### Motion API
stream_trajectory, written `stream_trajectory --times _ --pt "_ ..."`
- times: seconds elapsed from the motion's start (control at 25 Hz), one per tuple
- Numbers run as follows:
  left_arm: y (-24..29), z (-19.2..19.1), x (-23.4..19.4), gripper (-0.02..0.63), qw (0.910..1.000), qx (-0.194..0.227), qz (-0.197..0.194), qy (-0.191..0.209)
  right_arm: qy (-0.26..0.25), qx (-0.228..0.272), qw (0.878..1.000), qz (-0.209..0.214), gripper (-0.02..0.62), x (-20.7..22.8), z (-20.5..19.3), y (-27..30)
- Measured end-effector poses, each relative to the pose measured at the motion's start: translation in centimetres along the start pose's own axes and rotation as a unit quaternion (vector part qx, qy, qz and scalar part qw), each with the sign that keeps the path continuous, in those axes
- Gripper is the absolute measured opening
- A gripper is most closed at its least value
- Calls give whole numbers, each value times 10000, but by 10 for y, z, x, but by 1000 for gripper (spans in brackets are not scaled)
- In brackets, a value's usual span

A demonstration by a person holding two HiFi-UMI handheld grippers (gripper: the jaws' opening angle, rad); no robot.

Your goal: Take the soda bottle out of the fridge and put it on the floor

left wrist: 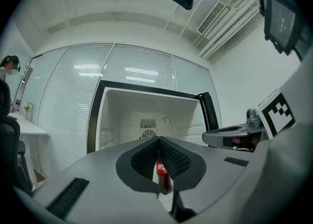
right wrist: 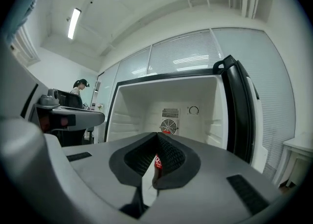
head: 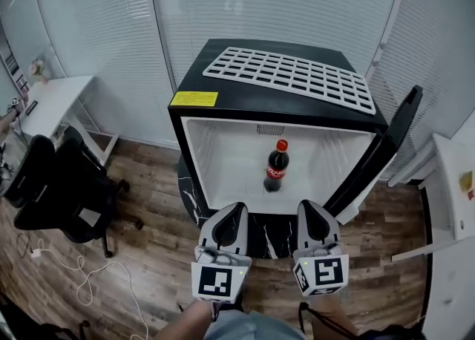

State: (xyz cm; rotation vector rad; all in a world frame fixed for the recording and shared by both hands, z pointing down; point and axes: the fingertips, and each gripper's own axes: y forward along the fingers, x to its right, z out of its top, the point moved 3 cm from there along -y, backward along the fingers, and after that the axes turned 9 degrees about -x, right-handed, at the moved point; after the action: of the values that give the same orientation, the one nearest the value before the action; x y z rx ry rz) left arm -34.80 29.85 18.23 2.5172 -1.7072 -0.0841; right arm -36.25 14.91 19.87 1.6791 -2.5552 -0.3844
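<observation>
A dark soda bottle [head: 276,168] with a red cap and red label stands upright inside the open white-lined fridge [head: 194,138], toward the middle. Its black door [head: 386,149] is swung open to the right. My left gripper [head: 234,209] and right gripper [head: 309,206] hover side by side just in front of the fridge opening, pointing level at it, both shut with nothing held. In the left gripper view the bottle [left wrist: 163,176] shows through the slit below the joined tips of the left gripper [left wrist: 159,140]. The right gripper [right wrist: 158,135] frames the bottle [right wrist: 156,163] the same way.
A white wire shelf [head: 293,75] lies on top of the fridge. Black office chairs [head: 67,182] and a white desk [head: 52,105] stand at left, a cable [head: 82,272] trails on the wood floor. Another white table [head: 453,197] is at right. A person [right wrist: 78,86] sits far left.
</observation>
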Motion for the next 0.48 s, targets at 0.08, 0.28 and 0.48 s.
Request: stream_trajectory --times 0.08,0.28,0.48 --pt "19 2 -11 17 9999 5 -117 32 8 30 9999 -101 14 4 8 20" --pt "61 7 -30 17 9990 53 -423 156 5 147 9993 -354 14 12 27 60" --pt "84 14 -36 17 9976 105 -664 192 -16 275 9987 -428 14 15 41 78"
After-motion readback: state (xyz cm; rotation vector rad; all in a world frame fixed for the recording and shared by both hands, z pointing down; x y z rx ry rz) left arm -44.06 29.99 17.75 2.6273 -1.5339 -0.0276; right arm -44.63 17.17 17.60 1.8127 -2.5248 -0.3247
